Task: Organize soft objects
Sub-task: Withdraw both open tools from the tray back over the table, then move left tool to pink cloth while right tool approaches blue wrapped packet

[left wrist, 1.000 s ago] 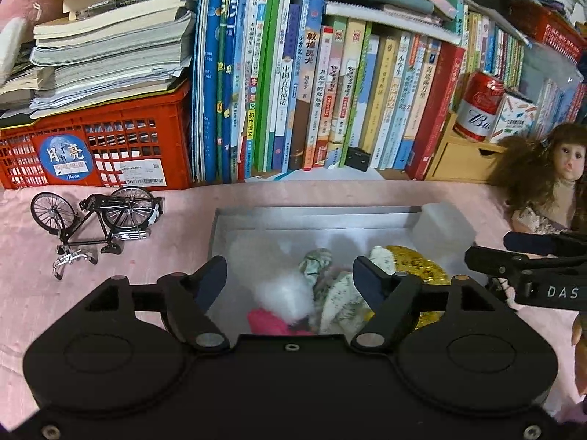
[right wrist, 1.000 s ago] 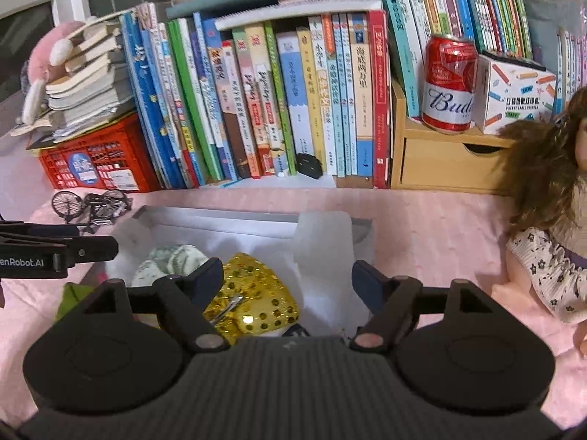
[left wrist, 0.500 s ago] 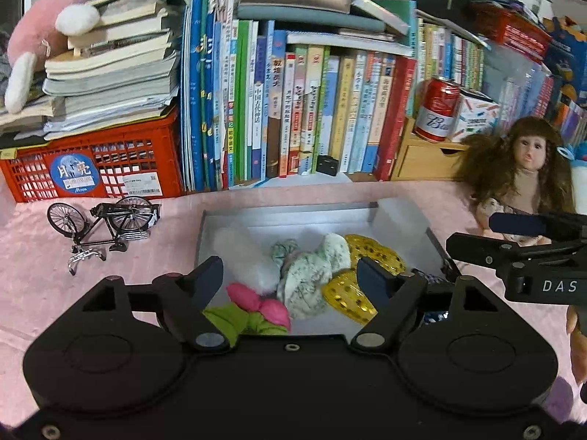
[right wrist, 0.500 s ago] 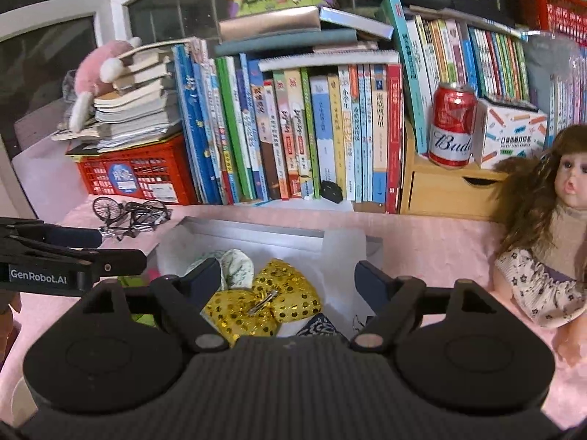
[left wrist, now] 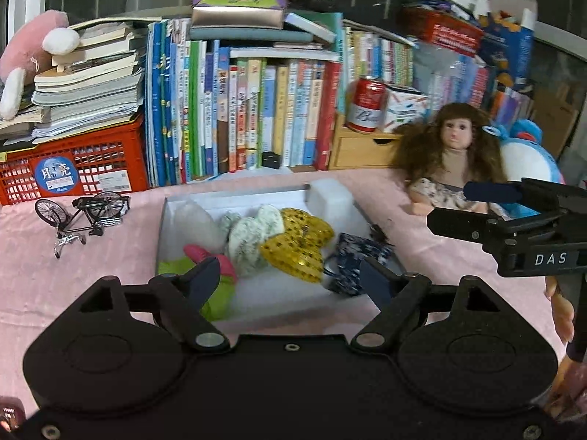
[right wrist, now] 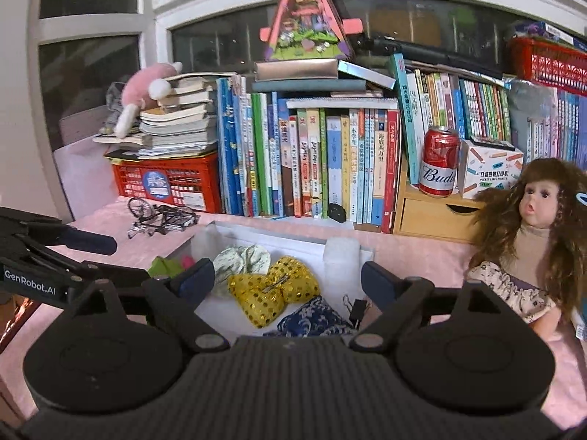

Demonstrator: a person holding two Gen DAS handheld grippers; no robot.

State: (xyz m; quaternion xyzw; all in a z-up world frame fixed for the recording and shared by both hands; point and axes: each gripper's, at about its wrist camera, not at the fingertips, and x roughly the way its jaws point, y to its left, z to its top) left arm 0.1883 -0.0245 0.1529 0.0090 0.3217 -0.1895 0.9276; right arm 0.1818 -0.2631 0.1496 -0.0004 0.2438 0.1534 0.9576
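Gold sequinned bow (left wrist: 297, 245), pale scrunchie (left wrist: 253, 234) and navy pouch (left wrist: 348, 260) lie inside the white box (left wrist: 167, 220); left gripper (left wrist: 290, 282), jaws just widened, holds nothing. Right wrist view: right gripper (right wrist: 288, 278), likewise widening and empty, hangs above the box; sorting appears nearly complete.

In the left wrist view the near edge of the white tray (left wrist: 256, 198) lies behind the left hand-held gripper (left wrist: 290, 282), whose finger covers part of the green and pink soft toy (left wrist: 205, 267). The blue plush (left wrist: 528, 154) is half hidden by the doll (left wrist: 453, 161). In the right wrist view the navy patterned pouch (right wrist: 312, 317) is cut off by the right hand-held gripper (right wrist: 288, 280). Book spine lettering is too small to read.
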